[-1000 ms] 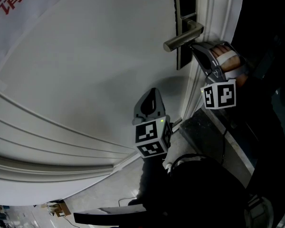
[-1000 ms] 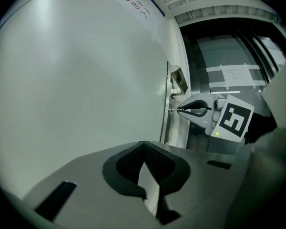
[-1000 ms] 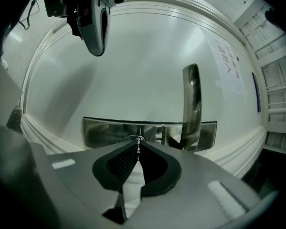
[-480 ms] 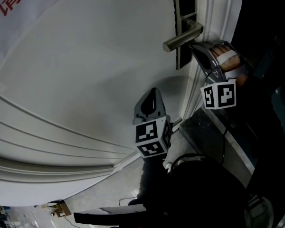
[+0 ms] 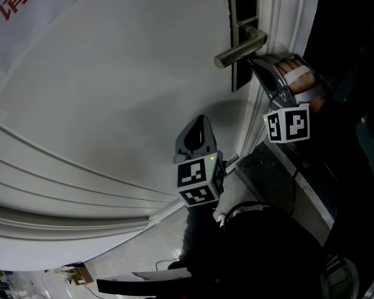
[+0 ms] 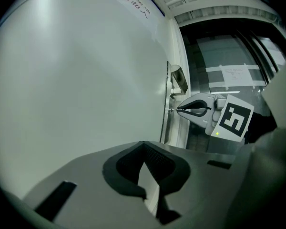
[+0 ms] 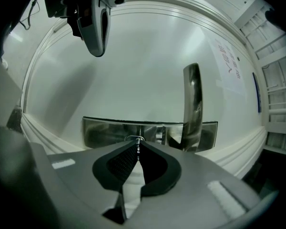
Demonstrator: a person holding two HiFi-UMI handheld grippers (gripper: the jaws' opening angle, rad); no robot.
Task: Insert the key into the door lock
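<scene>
White door (image 5: 112,92) fills most of the head view. The lock plate (image 5: 242,73) runs near its right edge, close to the door frame (image 5: 280,30). Lever handle (image 5: 240,48) sticks out from the plate, right above the right gripper (image 5: 254,61), so there's little room there. Plenty of bare door to the left, with raised moulding (image 5: 81,192) curving across lower down.

Right gripper reaches in from the frame side, held by a hand (image 5: 299,76), tips aimed at the plate under the handle. Its jaws are pressed onto the key (image 7: 137,148), a thin toothed strip between the pads. Key tip is at the keyhole (image 7: 133,138) in the plate; how deep it sits can't be told.

Left gripper (image 5: 201,120) hangs lower, well apart from the lock, tips toward the bare door. Jaws are pressed together at the tips with nothing between them. Its marker cube (image 5: 199,179) faces the camera.
</scene>
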